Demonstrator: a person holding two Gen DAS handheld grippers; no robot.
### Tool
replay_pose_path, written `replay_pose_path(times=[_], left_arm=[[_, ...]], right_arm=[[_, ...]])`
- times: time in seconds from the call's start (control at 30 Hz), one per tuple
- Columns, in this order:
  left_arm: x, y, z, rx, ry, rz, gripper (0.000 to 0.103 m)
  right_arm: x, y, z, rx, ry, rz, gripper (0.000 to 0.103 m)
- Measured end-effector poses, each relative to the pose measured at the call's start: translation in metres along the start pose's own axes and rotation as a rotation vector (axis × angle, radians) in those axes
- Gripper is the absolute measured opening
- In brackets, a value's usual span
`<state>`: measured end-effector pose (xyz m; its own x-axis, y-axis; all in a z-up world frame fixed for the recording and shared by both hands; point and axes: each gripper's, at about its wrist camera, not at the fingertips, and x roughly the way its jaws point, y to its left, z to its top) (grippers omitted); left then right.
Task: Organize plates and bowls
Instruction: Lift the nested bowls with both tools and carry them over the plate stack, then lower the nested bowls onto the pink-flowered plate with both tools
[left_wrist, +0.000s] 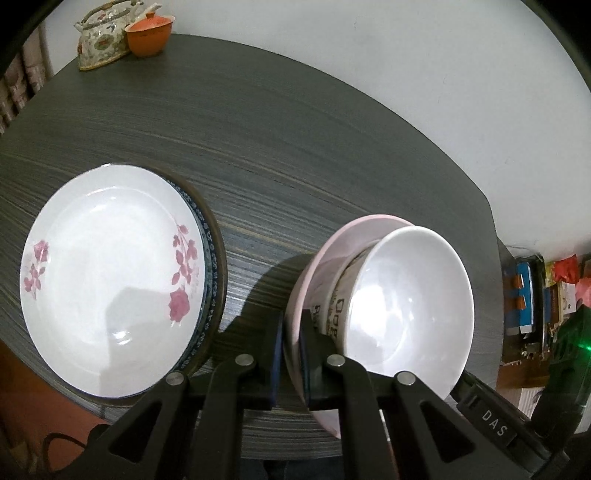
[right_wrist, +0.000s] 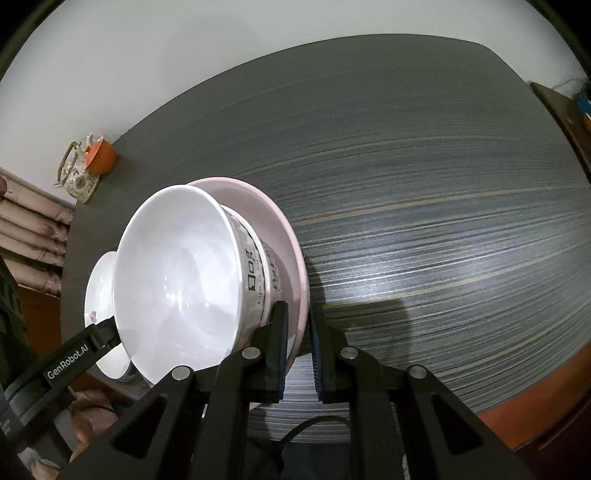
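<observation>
Pink bowl (left_wrist: 295, 332), with two white bowls (left_wrist: 406, 306) nested inside it, sits near your edge of the table (left_wrist: 295, 147). Your left gripper (left_wrist: 291, 332) pinches its near rim, and your right gripper (right_wrist: 297, 332) clamps the rim on the other side. Just left of it lies the flowered plate (left_wrist: 110, 277) on a blue-patterned plate (left_wrist: 208, 258). Far off, at the back corner, a teapot (left_wrist: 103, 37) touches an orange cup (left_wrist: 147, 35).

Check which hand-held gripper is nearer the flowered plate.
Left. The left hand-held gripper grips the pink bowl's rim beside the flowered plate; the right hand-held gripper grips the far rim.
</observation>
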<state>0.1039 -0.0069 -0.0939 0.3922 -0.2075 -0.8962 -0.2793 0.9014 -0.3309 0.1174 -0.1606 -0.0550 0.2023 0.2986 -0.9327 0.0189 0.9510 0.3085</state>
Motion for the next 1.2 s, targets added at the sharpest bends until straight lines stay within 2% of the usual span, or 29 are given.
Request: replay_pose_path(times=[0.73, 1.2], left_arm=[[-0.05, 0.023, 0.009, -0.049, -0.071, 0.043, 0.006], [-0.092, 0.079, 0.02, -0.118, -0.133, 0.091, 0.006]], right_arm=[[-0.023, 0.035, 0.006, -0.084, 0.006, 0.029, 0.014], [-0.028, 0.098, 0.003, -0.175, 0.017, 0.06, 0.014]])
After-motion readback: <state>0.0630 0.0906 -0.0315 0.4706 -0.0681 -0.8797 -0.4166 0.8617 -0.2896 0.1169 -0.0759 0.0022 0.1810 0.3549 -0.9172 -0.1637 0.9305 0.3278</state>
